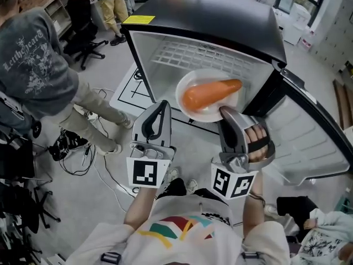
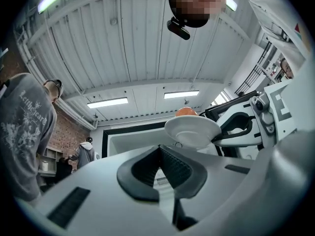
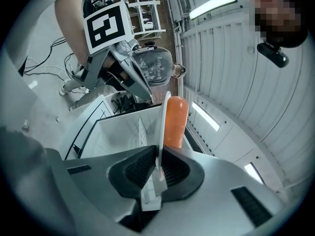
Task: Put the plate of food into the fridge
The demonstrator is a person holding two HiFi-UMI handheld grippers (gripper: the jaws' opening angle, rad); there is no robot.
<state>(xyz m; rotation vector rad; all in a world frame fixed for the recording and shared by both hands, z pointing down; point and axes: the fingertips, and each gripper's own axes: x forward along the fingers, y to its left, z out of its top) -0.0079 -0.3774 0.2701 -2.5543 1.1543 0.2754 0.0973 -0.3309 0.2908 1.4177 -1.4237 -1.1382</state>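
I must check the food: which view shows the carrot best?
Head view: the whole carrot lies on the plate. Right gripper view shows it foreshortened beside the plate; left gripper view, only a sliver.

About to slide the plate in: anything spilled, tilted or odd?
Nothing stands out. The plate, pinched at its rim by the right hand-held gripper, sits about level before the open fridge, the orange food lying on it.
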